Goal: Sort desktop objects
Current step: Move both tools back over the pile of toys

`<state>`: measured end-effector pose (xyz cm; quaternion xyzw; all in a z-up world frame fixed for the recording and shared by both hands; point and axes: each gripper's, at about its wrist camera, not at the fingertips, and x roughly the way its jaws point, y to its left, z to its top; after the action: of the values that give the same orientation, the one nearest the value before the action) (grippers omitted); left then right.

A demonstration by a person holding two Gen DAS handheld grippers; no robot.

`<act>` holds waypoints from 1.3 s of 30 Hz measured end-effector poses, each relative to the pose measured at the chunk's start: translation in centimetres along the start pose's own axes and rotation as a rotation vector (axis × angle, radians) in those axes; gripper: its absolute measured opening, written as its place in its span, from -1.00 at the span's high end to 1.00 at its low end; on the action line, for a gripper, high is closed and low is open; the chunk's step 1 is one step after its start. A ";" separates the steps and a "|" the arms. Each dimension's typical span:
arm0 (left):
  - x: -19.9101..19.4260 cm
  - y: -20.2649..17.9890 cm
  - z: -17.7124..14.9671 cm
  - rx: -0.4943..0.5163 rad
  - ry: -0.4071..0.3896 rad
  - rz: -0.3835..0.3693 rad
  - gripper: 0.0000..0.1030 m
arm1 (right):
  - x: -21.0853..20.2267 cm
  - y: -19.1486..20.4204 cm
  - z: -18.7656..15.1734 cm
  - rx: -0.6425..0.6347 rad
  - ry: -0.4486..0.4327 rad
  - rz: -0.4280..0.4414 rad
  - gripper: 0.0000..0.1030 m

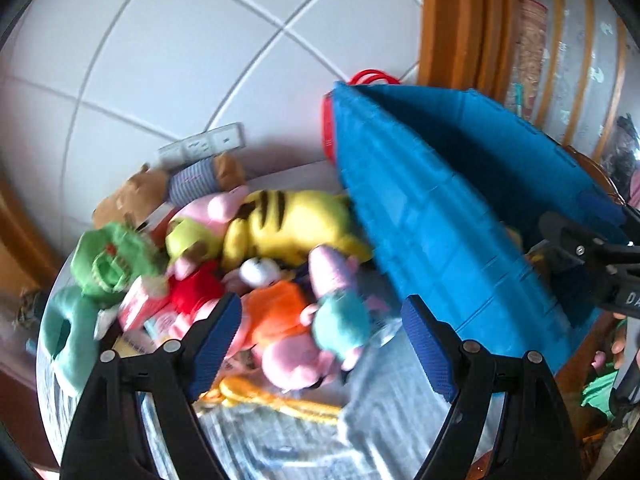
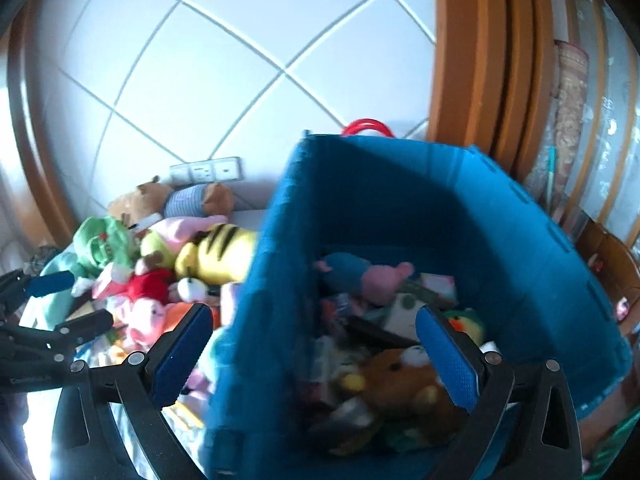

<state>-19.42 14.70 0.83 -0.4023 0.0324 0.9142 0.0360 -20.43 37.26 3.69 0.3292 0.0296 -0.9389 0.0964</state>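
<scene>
- Right up close, left gripper [image 1: 322, 332] spread wide, nothing pinched, parked low over the pink plush in the teal shirt [image 1: 340, 312] and the orange plush [image 1: 276, 312] — likely lined up for a grab.
- Over on the other side, right gripper [image 2: 314, 344] spread too and empty, straddling the near wall of the blue bin [image 2: 540, 232], probably hanging over the drop spot.
- Inside the bin, brown bear [image 2: 404, 384] and another pink plush [image 2: 376, 276] already sorted.
- Further back, unsorted pile on the table: yellow striped plush [image 1: 288, 224], green dinosaur [image 1: 114, 260], striped-shirt bear [image 1: 168, 192].
- Way behind, wall sockets [image 1: 202, 146] on white tile.
</scene>
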 end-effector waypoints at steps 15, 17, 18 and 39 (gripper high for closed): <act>-1.2 14.8 -7.4 -0.216 0.048 0.158 -0.60 | 1.9 12.2 -2.3 -0.065 0.003 0.180 -0.99; -1.0 16.5 -8.5 -0.242 0.066 0.176 -0.60 | 2.8 13.6 -3.0 -0.077 0.027 0.202 -0.99; -1.0 17.0 -8.9 -0.249 0.072 0.182 -0.60 | 3.3 14.3 -3.3 -0.082 0.039 0.213 -0.99; 8.8 22.5 -16.5 -0.229 0.242 0.151 -0.60 | 17.1 26.1 -13.6 -0.187 0.388 0.307 -0.89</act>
<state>-15.30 -8.80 -16.11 -0.5074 -0.0375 0.8569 -0.0830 -19.97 10.55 -17.38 0.4934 0.0840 -0.8256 0.2605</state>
